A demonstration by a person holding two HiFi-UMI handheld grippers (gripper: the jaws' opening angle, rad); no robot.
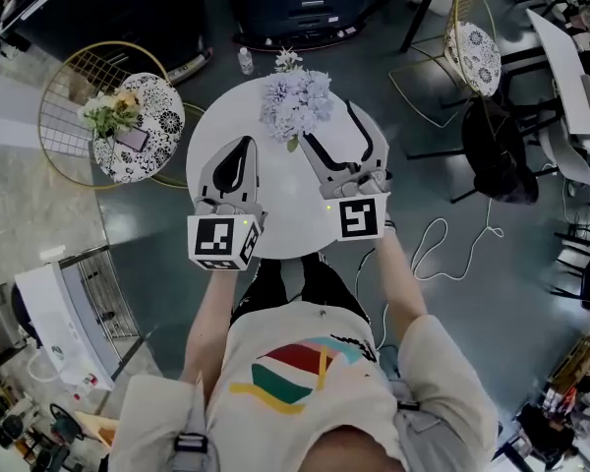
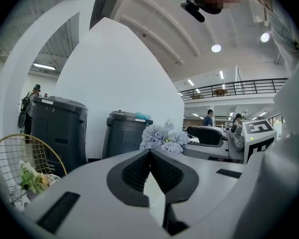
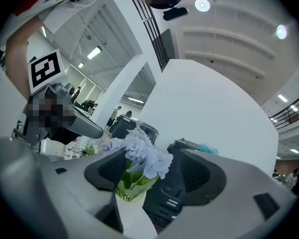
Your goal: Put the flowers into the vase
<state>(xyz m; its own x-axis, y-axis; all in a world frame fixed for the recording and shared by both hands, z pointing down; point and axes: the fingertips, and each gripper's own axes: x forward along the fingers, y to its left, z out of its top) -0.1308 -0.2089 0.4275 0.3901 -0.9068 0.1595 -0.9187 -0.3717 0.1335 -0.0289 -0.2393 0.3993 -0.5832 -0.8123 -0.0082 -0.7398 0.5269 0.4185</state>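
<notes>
Your right gripper [image 1: 330, 124], jaws wide and empty, points at the flowers [image 1: 295, 104] standing upright in the vase [image 3: 132, 185] just ahead, at the table's [image 1: 208, 126] far edge. Your left gripper [image 1: 243, 143] is closed and farther off.

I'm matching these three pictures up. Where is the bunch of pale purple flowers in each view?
Head view: purple flowers, upper centre, at the white table's far edge.
Left gripper view: flowers at centre, above the jaws.
Right gripper view: flowers low centre, framed between the jaws.
Shared landmark: dark bin behind them.

Pale lilac flowers [image 1: 295, 101], green leaves; white table [image 1: 208, 131]; left of the table, gold chair [image 1: 64, 106], black-and-white patterned cushion [image 1: 155, 116].
</notes>
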